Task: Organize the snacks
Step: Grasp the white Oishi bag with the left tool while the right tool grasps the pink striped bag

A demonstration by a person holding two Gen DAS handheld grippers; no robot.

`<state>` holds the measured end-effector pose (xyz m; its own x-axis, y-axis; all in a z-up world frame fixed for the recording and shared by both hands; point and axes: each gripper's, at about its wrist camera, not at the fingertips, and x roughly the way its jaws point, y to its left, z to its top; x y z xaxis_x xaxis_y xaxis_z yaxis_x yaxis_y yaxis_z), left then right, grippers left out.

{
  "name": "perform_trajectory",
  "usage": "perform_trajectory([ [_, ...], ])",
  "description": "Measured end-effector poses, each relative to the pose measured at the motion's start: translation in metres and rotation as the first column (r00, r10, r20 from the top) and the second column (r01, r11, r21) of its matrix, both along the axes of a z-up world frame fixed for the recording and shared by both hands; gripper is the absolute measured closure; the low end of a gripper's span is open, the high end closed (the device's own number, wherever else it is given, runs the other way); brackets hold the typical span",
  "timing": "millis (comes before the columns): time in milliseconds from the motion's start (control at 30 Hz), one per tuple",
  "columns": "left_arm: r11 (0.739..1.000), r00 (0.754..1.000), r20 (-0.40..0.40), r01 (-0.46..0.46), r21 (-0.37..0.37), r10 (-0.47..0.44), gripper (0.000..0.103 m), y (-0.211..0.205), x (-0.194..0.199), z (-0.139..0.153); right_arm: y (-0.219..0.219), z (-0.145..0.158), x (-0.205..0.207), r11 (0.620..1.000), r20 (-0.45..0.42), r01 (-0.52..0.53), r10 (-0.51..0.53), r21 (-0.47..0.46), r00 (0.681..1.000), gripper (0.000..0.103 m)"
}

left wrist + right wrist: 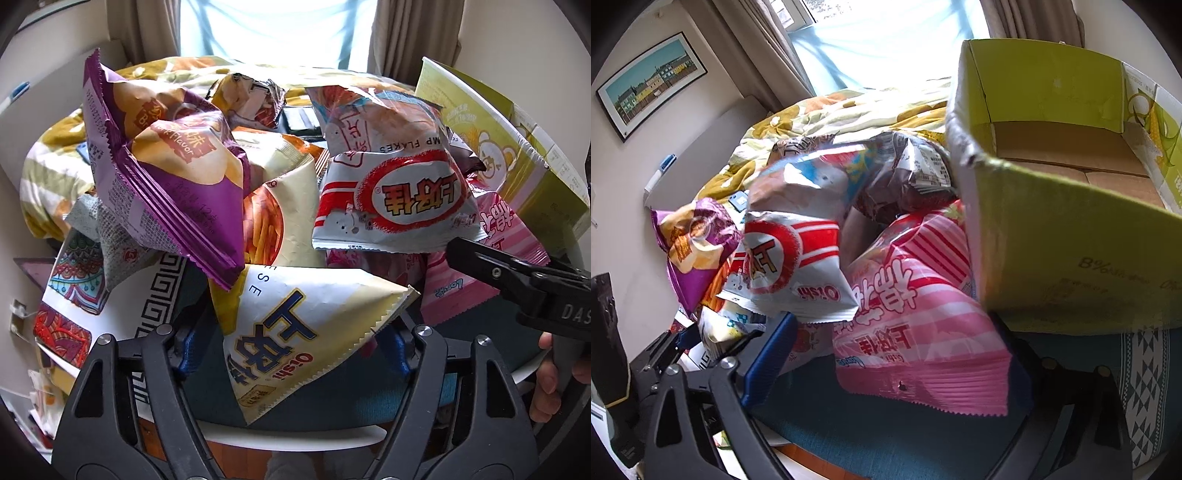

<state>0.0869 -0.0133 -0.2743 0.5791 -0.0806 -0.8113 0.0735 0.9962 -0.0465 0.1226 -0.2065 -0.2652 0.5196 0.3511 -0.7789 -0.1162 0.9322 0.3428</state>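
Sitting between the spread fingers of the left gripper (pixel 295 354) is a cream Oishi bag (pixel 295 332), its lower edge reaching toward 6 o'clock; the blue pads (pixel 188 354) stand off each side of it, so it looks framed, not pinched, tho contact on the right side can't be judged. In the left wrist view the snack heap fills the middle: a purple bag (pixel 162 177) at 10 o'clock lies over the cream one's top corner, a white-and-red shrimp flakes bag (pixel 399 199) sits at 2 o'clock, a cream fries bag (pixel 280 218) is wedged btwn the two. A pink striped bag (pixel 491 258) lies at 3 o'clock, w/ the right gripper (pixel 454 247) coming in over it from the right edge. The green cardboard box (pixel 506 147) stands at 2 o'clock, just beside the heap. In the right wrist view the right gripper (pixel 897 354) is wide apart around the pink striped bag (pixel 916 325); its left blue finger (pixel 768 362) sits clear of the bag's edge, the right finger is mostly hidden behind the packet, so a grip can't be confirmed. The shrimp flakes bag (pixel 790 258) overlaps the pink one at 10 o'clock, a brown packet (pixel 905 184) lies behind at 12. The box (pixel 1071 258) fills 1–3 o'clock, open top showing bare cardboard floor. All rest on a teal mat (pixel 886 424), w/ a floral quilt (pixel 849 110) beyond.
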Motion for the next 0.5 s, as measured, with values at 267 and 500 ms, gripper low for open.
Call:
perform_trajectory([
  [267,0.999,0.999,-0.014,0.034,-0.014,-0.034,0.032,0.0059,-0.0017,0.0044,0.0036,-0.0023,-0.0017,0.999,0.004,0.005,-0.005,-0.037,1.0,0.014],
  [500,0.998,0.998,-0.019,0.057,-0.024,-0.058,0.033,0.0075,-0.0016,0.0056,0.0047,-0.0032,-0.0061,0.996,0.007,0.003,-0.002,-0.087,1.0,0.031],
])
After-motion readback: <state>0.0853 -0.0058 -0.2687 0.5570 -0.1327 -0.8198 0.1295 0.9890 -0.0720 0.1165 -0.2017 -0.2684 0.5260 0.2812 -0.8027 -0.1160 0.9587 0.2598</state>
